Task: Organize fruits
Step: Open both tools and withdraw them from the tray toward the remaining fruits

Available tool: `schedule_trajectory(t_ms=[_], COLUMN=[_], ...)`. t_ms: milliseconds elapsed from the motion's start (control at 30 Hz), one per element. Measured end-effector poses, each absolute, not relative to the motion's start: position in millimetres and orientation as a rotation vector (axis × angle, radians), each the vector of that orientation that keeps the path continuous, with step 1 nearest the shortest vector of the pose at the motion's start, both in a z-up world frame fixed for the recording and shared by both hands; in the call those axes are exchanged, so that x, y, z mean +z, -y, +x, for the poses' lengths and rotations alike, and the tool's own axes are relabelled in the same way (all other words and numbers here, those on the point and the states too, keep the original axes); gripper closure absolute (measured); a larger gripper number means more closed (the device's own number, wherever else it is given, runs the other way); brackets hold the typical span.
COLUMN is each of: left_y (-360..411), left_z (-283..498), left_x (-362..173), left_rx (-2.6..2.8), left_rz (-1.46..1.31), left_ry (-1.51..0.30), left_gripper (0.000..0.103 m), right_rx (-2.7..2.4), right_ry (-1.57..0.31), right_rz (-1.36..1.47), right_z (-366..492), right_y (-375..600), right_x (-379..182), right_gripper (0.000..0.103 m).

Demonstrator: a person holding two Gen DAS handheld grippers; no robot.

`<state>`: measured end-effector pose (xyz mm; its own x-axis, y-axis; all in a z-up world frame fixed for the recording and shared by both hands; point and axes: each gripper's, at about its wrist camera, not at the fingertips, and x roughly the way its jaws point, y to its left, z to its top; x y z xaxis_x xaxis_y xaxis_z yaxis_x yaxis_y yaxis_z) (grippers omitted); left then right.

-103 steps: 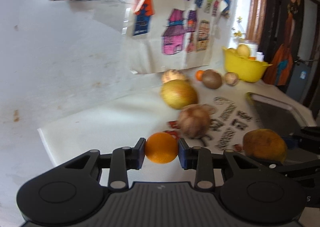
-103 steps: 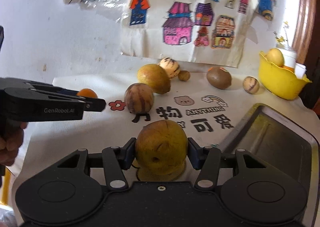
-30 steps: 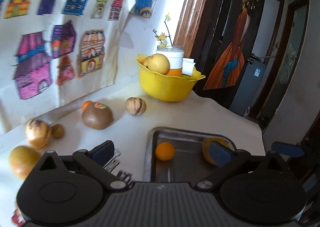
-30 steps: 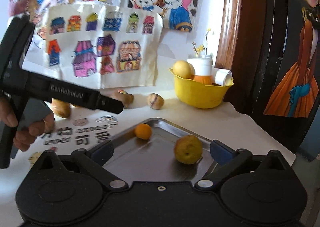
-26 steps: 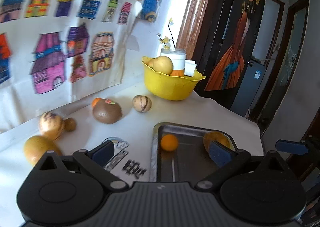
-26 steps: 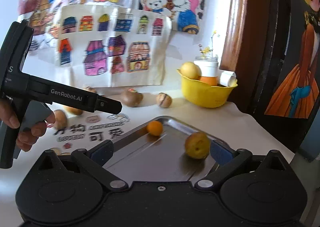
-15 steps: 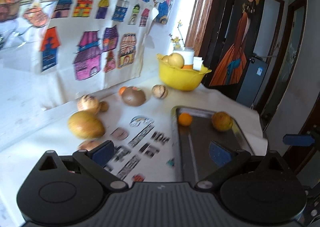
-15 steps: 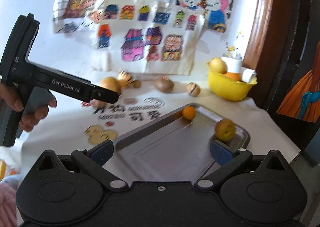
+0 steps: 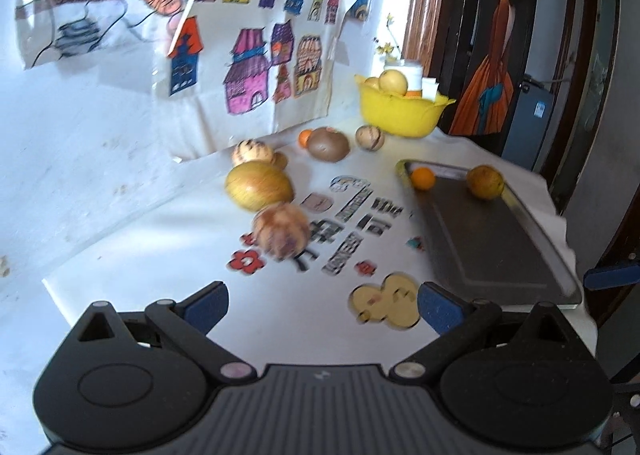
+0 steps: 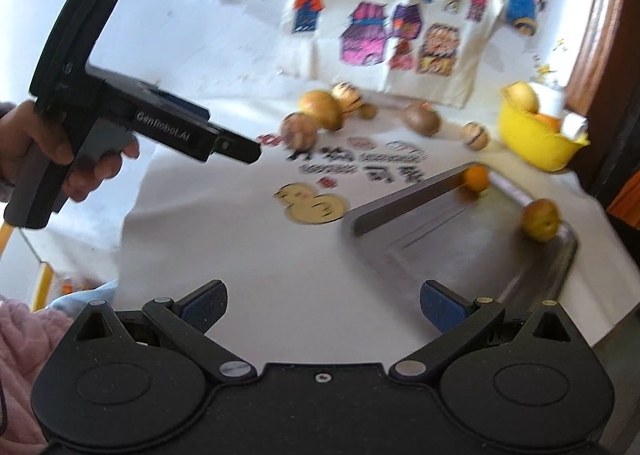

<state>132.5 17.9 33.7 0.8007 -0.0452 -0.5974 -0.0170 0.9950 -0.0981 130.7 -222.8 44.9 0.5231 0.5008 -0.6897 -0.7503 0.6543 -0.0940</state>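
Left wrist view shows the left gripper (image 9: 322,305) spread wide and empty above the white cloth (image 9: 160,255). Ahead of it lies a striped round fruit (image 9: 281,231), then a yellow-green fruit (image 9: 258,186). Right gripper (image 10: 322,305) is also wide apart and empty; beyond it the metal tray (image 10: 560,267) holds a small orange (image 10: 475,177) and a yellow fruit (image 10: 541,219) at its far end.

A home: children's drawings (image 9: 256,67) taped to the wall, wooden door frame (image 9: 430,3), fruit-strewn table (image 9: 280,315).
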Motion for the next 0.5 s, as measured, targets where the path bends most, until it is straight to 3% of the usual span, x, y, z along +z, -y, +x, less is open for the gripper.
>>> schedule_trajectory(t_ms=[500], left_y=[-113.3], left_z=[169.6], left_x=[24.6], left_rx=[0.153], left_rz=[-0.050], left_ry=[-0.646], left_gripper=[0.000], right_rx=[0.773], right_ry=[-0.772], right_rz=[-0.497], right_z=[163.9], right_y=[137.8], right_x=[29.0], right_gripper=[0.001])
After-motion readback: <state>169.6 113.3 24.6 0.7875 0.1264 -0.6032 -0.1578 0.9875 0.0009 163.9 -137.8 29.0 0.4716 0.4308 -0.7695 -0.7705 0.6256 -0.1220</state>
